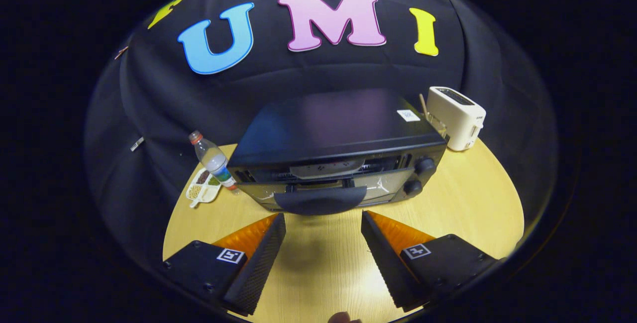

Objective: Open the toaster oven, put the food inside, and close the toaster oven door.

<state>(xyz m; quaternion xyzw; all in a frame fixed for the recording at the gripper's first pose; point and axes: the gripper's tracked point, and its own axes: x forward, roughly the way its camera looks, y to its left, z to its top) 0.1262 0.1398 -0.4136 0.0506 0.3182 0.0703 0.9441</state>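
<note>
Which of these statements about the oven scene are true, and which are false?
1. The toaster oven door is partly open. True: it tilts outward, showing a plate inside.
2. The gripper is clamped on the door handle. False: its fingers are spread apart with nothing between them, just short of the handle.
3. A white toaster stands behind the oven, toward its knob side. True.
4. The plastic bottle lies on top of the oven. False: it leans beside the oven, by a small divided dish on the wooden table.
5. The oven has two knobs. True.
</note>
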